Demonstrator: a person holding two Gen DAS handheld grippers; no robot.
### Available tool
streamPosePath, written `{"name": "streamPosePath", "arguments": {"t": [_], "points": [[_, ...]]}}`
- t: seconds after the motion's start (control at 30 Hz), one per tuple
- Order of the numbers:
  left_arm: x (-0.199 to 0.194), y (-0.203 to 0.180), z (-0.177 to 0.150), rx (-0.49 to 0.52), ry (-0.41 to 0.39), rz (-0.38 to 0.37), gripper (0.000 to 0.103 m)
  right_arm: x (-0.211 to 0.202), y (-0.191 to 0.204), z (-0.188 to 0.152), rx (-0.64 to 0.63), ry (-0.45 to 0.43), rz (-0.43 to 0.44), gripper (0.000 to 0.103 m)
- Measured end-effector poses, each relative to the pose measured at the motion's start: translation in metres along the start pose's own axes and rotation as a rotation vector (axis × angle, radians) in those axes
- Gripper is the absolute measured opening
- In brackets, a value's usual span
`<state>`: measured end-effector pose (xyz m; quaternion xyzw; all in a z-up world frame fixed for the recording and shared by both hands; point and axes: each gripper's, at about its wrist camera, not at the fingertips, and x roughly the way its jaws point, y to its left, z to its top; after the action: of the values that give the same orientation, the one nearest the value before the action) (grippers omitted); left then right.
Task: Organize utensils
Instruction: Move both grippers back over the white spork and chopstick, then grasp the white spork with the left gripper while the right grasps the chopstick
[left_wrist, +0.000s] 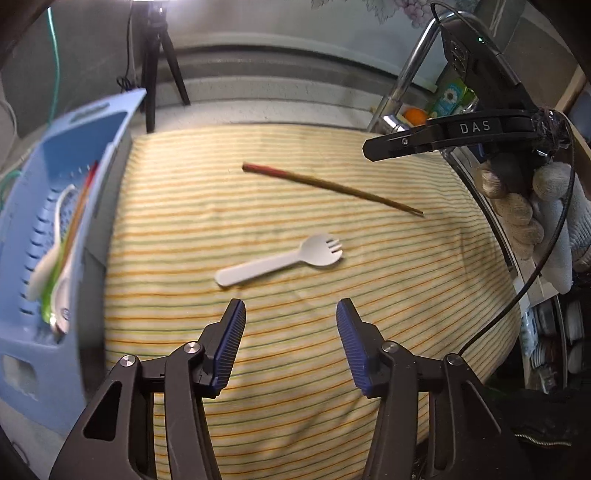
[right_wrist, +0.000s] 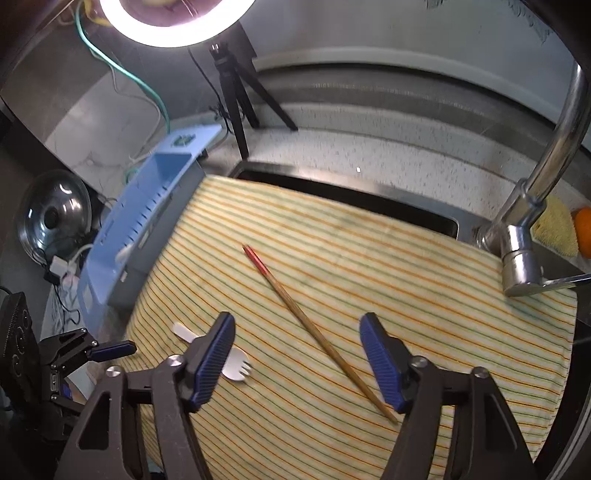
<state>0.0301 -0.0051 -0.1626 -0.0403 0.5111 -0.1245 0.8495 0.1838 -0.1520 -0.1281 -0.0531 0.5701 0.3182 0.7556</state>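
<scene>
A white plastic spork (left_wrist: 280, 263) lies on the striped cloth (left_wrist: 258, 206), just beyond my open, empty left gripper (left_wrist: 291, 314). A wooden chopstick with a red end (left_wrist: 332, 188) lies farther back. In the right wrist view the chopstick (right_wrist: 317, 332) runs between the fingers of my open, empty right gripper (right_wrist: 297, 328), with its thin tip near the right finger. The spork (right_wrist: 236, 367) is partly hidden behind the left finger. A blue slotted basket (left_wrist: 48, 236) at the left holds several utensils; it also shows in the right wrist view (right_wrist: 147, 218).
A chrome tap (right_wrist: 543, 192) stands at the right over the sink edge (right_wrist: 369, 199), with a yellow sponge (right_wrist: 557, 232) and an orange (right_wrist: 583, 230) beside it. A black tripod (right_wrist: 240, 96) and ring light (right_wrist: 173, 22) stand behind. The right gripper appears in the left wrist view (left_wrist: 373, 149).
</scene>
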Motion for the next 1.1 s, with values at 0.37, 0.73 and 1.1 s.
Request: {"name": "streamPosePath", "arguments": {"t": [0.37, 0.73, 1.1], "points": [[0.040, 0.013, 0.015, -0.130, 0.102, -0.043, 0.048, 0.035, -0.011, -0.003, -0.075, 0.103, -0.015, 0.052], [0.053, 0.028, 0.046, -0.135, 0.095, 0.000, 0.048, 0.048, -0.012, -0.002, -0.064, 0.132, 0.003, 0.045], [0.075, 0.010, 0.076, -0.073, 0.093, 0.058, 0.046, 0.057, -0.008, 0.006, -0.096, 0.129, -0.046, 0.036]]}}
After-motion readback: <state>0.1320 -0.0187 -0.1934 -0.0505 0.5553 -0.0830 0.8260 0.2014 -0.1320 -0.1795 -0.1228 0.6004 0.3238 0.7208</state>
